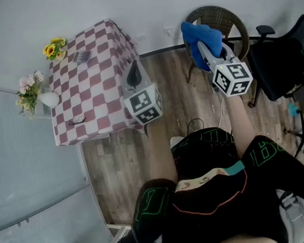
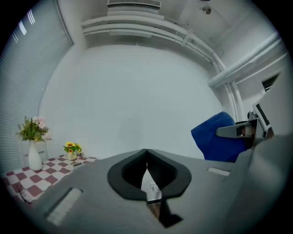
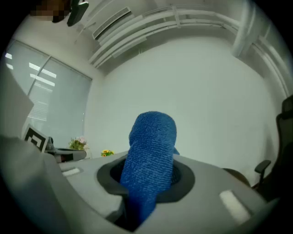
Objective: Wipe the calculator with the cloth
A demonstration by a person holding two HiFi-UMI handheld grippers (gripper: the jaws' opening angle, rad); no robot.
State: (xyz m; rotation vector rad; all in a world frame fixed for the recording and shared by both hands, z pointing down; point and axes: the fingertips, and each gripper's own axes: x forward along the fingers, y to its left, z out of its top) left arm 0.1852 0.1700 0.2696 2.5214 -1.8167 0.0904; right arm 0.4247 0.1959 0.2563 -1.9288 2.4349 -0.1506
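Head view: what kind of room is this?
Probably an office or a plain indoor workroom, though that is a guess. There is a black office chair, a wicker chair and a small checked table on a wood floor against bare white walls.

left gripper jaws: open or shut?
Shut. In the left gripper view the left gripper has its jaw tips touching, nothing held between them.
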